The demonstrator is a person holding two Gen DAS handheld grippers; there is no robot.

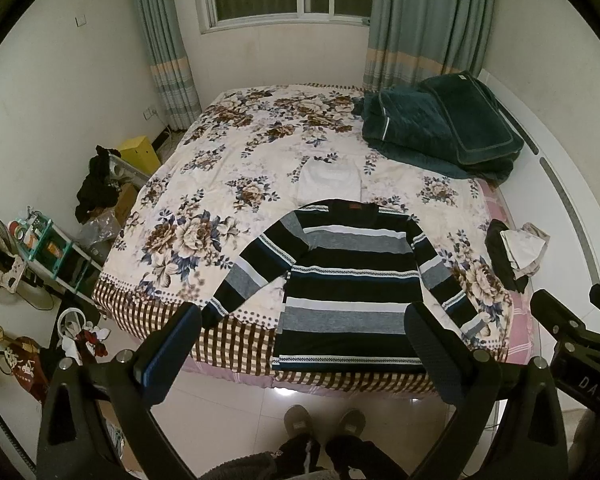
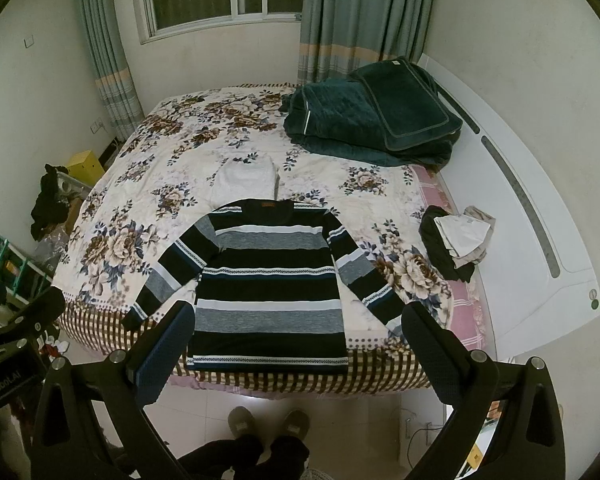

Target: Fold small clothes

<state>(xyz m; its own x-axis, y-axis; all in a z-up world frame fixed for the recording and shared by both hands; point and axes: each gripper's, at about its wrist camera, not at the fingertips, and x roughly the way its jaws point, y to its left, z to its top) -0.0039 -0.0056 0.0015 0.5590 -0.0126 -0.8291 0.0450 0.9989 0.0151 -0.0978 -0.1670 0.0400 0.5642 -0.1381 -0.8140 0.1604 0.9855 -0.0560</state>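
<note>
Black, grey and white stripes all over this knit long-sleeve sweater (image 1: 346,280), which lies flat at the near edge of the bed with the floral cream quilt (image 1: 228,168), collar pointing toward the window, hem almost at the checked border, both sleeves angled outward and down. Just past the collar there's a folded white garment (image 1: 330,178), pretty much touching it. Off to the right side of the bed sits a small pile of black and white clothes (image 2: 456,240), well apart from the sweater, and a folded dark green velvety blanket (image 2: 372,120) takes up the far right corner.

The left tool (image 1: 304,348) hangs above the floor in front of the bed, fingers spread wide with nothing between them. Same deal for the right tool (image 2: 296,344), fingers wide apart and empty, not touching the sweater. Each one peeks into the other's view at the edge.

Down at the bottom you can see the person's two grey slippers (image 1: 324,420) on the tiled floor, right at the foot of the bed.
</note>
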